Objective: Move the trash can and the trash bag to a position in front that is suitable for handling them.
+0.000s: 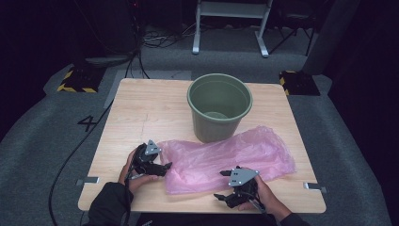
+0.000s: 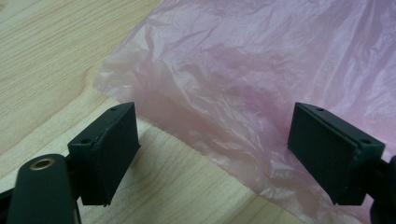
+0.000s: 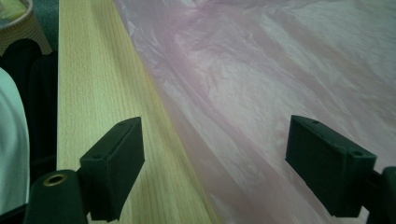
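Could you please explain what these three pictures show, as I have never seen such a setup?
A person sits at a light wooden table holding a black two-jaw tool in each hand: the left gripper and the right gripper. The high view looks down from above; each of the other two comes from a camera riding on one gripper, looking along its jaws. On the table lie a crumpled thin pink plastic bag and an olive-green plastic bucket. Both grippers are open at the bag's edge; nothing is held.

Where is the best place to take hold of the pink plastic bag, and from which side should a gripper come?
Probably its near-left edge: the pink plastic bag lies flat, but this rim is wrinkled and slightly lifted. The left gripper, jaws open, could slide in low from the person's side over the table.
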{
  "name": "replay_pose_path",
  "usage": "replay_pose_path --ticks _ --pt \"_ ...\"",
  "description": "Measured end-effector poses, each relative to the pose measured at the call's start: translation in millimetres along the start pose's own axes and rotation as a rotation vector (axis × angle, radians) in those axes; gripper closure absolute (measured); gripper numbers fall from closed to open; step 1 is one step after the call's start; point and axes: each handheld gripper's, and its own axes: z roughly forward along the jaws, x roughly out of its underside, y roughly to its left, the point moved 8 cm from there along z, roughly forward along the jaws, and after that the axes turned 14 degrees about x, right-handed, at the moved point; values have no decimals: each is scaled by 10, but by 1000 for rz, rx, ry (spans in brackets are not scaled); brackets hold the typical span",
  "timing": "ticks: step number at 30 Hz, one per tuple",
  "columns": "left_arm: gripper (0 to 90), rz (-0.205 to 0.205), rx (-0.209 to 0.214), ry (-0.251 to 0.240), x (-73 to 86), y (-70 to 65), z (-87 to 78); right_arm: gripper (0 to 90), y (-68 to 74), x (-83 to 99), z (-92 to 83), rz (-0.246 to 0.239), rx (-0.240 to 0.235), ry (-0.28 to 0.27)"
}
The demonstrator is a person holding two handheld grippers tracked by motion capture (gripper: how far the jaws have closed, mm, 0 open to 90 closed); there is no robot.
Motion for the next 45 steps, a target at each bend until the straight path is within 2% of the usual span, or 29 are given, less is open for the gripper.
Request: replay_pose_path --ticks 4,6,11,14,16,18,21,22,23,24,25,26,27,28,29,30,31,36,40,45 --pt "154 1 -3 -2 -37 -13 44 195 -13 9 68 3 12 14" --pt "155 0 -4 -1 -73 -43 88 195 -38 26 98 21 13 24" --pt "154 23 26 3 -175 -154 226 188 -112 49 122 37 37 38" --pt "150 35 33 7 -235 -178 294 210 -196 77 123 69 61 47" --pt "149 40 35 5 -274 -185 336 266 -261 96 121 98 80 54" --pt "147 42 42 10 -302 -191 367 371 -332 113 113 122 97 53" --pt "165 68 60 5 -324 -208 374 520 -441 138 108 136 132 51" --pt "160 74 61 -2 -331 -206 356 589 -514 159 112 158 146 50" --pt "160 79 51 -14 -341 -200 318 589 -514 159 112 158 146 50" --pt "158 83 45 -34 -358 -192 267 651 -570 177 111 162 164 50" --pt "158 79 47 -55 -376 -185 209 651 -570 177 111 162 164 50" --pt "157 65 42 -80 -392 -164 94 695 -613 192 115 187 160 53" --pt "158 65 42 -80 -392 -164 94 695 -613 192 115 187 160 53" --pt "159 64 26 -90 -388 -148 43 747 -638 196 120 198 158 57" --pt "159 69 12 -86 -371 -132 -4 747 -638 196 120 198 158 57" --pt "162 72 -3 -79 -345 -116 -47 803 -653 197 125 206 153 57" --pt "162 73 -16 -75 -312 -99 -89 803 -653 197 125 206 153 57" --pt "163 33 -44 -61 -109 -16 -257 861 -703 215 121 193 188 58" --pt "163 17 -39 -45 46 -27 -308 880 -722 221 112 191 193 50" --pt "162 -15 -39 -44 149 -31 -327 886 -755 231 72 191 196 33"
